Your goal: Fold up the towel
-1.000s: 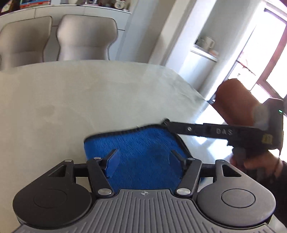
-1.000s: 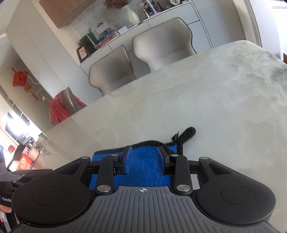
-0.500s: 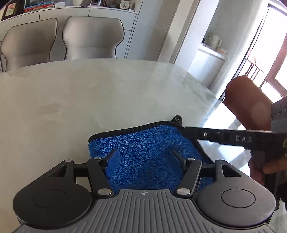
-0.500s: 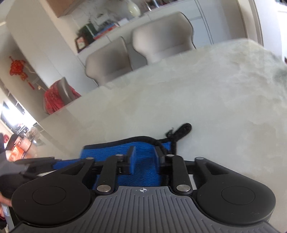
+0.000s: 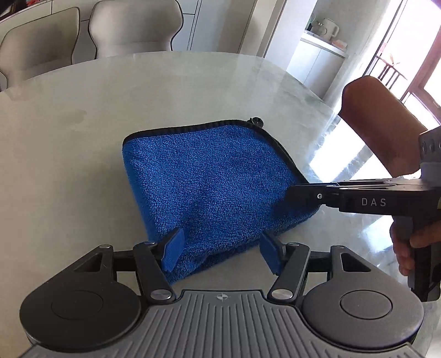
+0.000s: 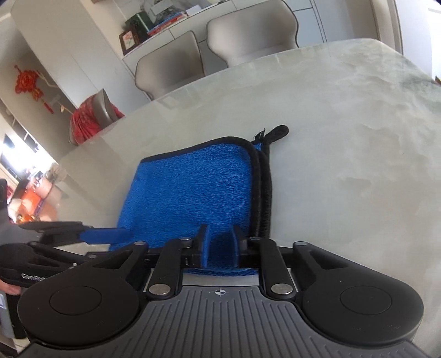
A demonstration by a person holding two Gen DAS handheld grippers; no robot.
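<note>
A folded blue towel [image 5: 209, 181] with black trim lies flat on the pale table [image 5: 82, 137], its hanging loop [image 5: 256, 121] at the far right corner. My left gripper [image 5: 222, 252] stands open, its blue pads either side of the towel's near corner without pressing it. In the left wrist view my right gripper [image 5: 292, 194] reaches in from the right onto the towel's right edge. In the right wrist view the right gripper [image 6: 220, 242] has its jaws closing, with a bunched fold of the towel [image 6: 198, 187] pinched between them. A left gripper finger [image 6: 104, 235] lies at the towel's left side.
Two grey chairs [image 5: 135, 24] stand behind the table's far side. A brown chair back [image 5: 380, 124] is past the table's right edge. A person's hand [image 5: 408, 247] holds the right gripper's handle. A red-draped seat [image 6: 88, 121] sits off the far left.
Both grippers drew back towards the towel's near edge, so more towel shows. The right gripper slid from the far right corner down the right edge, and its jaws narrowed onto the cloth.
</note>
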